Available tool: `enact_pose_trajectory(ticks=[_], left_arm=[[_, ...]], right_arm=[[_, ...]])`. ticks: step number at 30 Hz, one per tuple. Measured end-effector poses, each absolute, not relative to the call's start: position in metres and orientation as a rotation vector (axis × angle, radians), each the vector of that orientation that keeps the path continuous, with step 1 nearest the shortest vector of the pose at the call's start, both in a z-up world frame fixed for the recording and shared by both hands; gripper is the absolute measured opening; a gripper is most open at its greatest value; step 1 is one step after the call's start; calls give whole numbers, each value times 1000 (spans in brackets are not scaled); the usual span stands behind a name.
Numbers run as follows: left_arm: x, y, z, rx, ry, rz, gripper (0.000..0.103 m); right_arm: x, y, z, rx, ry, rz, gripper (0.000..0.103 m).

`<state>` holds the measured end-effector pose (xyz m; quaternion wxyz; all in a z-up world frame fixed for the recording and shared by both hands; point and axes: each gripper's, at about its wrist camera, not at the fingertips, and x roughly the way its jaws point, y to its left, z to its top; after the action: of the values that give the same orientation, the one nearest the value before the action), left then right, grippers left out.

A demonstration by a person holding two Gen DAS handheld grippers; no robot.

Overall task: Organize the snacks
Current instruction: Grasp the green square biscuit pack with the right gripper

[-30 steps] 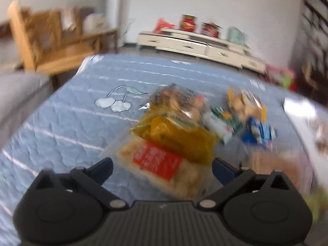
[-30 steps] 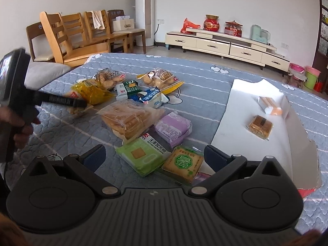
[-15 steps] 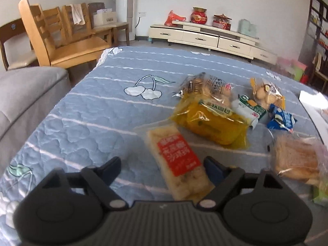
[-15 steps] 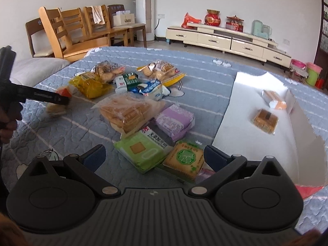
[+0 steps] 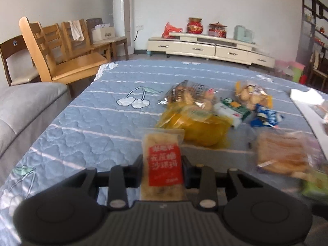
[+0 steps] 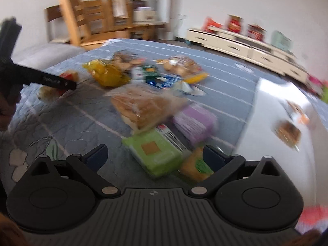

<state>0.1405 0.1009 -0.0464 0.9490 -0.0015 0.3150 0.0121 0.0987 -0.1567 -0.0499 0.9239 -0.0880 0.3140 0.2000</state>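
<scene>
While the right tongs [image 6: 154, 156] hang apart over the green packet [image 6: 155, 153], the left tongs [image 5: 163, 169] have just closed on the red-labelled snack [image 5: 164, 164], clamped above the blue quilt [image 5: 92, 123], ready for carrying.

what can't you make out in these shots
- Left wrist view: the red-label pack's near end is hidden behind the left gripper body; the fingers are closed on it.
- Left wrist view: the white sheet is cut off by the right edge.
- Right wrist view: motion blur makes print on the green pack and purple pack unreadable.
- Right wrist view: the right gripper body hides the cloth nearest it.
</scene>
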Motion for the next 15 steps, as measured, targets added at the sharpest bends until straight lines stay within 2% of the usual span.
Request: enact_pose_trajectory(ticks=[4, 6, 7, 8, 9, 15], left_arm=[[117, 97, -39, -20, 620, -6, 35], [107, 95, -36, -30, 610, -13, 35], [103, 93, -35, -37, 608, -18, 35], [99, 92, -34, -43, 606, -25, 35], [96, 91, -34, -45, 606, -29, 35], [82, 81, -28, -45, 600, -55, 34]], right_arm=[[119, -144, -54, -290, 666, 514, 102], [129, -142, -55, -311, 679, 544, 91], [131, -144, -55, -299, 689, 555, 80], [133, -146, -54, -287, 699, 559, 79], [132, -146, -52, -286, 705, 553, 72], [90, -145, -53, -308, 689, 520, 70]])
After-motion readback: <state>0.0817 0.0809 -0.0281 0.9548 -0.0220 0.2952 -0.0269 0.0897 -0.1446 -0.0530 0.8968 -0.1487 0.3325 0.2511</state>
